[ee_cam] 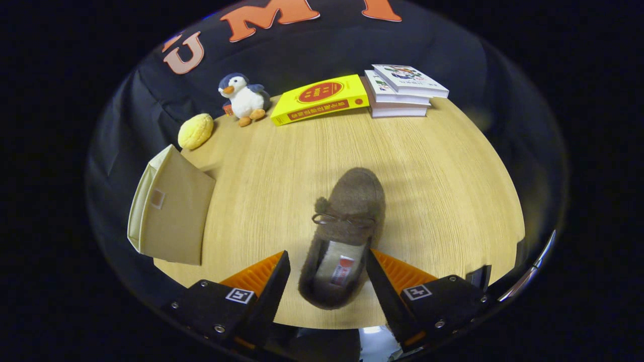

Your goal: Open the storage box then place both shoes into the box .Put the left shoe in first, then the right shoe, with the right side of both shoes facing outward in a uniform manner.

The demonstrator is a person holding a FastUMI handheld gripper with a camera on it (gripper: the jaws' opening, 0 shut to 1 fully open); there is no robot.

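Observation:
A brown fuzzy shoe [347, 221] with a small bow lies on the wooden table [453, 181], toe pointing away from me and heel toward me. My gripper [328, 255] is open and straddles the heel part. The right finger [385, 281] sits against the shoe's side, while a narrow strip of table shows between the left finger [271, 286] and the shoe. The beige fabric storage box [173, 216] stands at the table's edge, to the left of the fingers. A flat face with a small tab is turned toward me; I cannot tell whether the box is open.
Along the far edge of the table sit a yellow bun-shaped toy [196, 130], a penguin plush [244, 99], a yellow book [319, 98] and a stack of white books [402, 90]. Bare wood lies between the shoe and these things.

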